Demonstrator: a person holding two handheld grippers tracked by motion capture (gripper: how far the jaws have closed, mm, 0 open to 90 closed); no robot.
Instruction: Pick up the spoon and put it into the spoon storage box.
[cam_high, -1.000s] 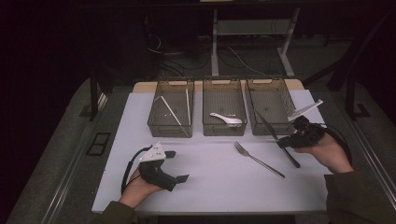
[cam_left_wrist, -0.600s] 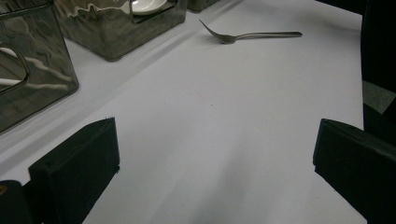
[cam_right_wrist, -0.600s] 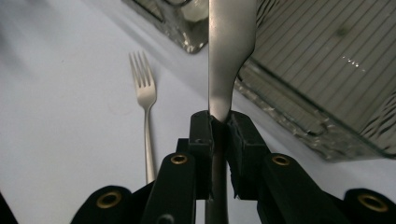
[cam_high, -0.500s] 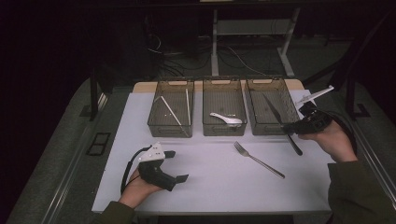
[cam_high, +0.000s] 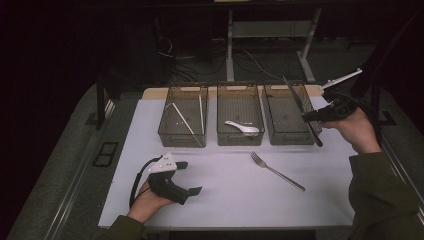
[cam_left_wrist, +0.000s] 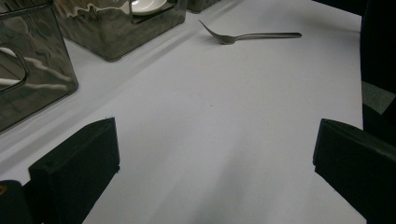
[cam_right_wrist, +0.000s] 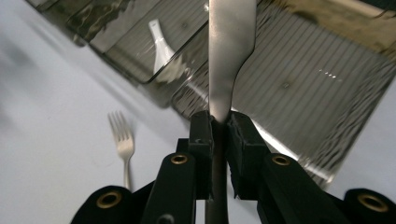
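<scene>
The right gripper (cam_high: 311, 117) holds a knife (cam_high: 301, 110) clamped between its jaws, slanting above the rightmost bin (cam_high: 290, 114). The left gripper (cam_high: 189, 178) rests on the bench (cam_high: 230, 200), jaws wide and empty.

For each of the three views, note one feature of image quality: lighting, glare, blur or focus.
High view: the room behind is dark, and the white table is the brightest area. Left gripper view: wavy reflections glare on the middle bin, and the fork looks fairly sharp. Right gripper view: the knife shines, and the table and fork look soft.
</scene>
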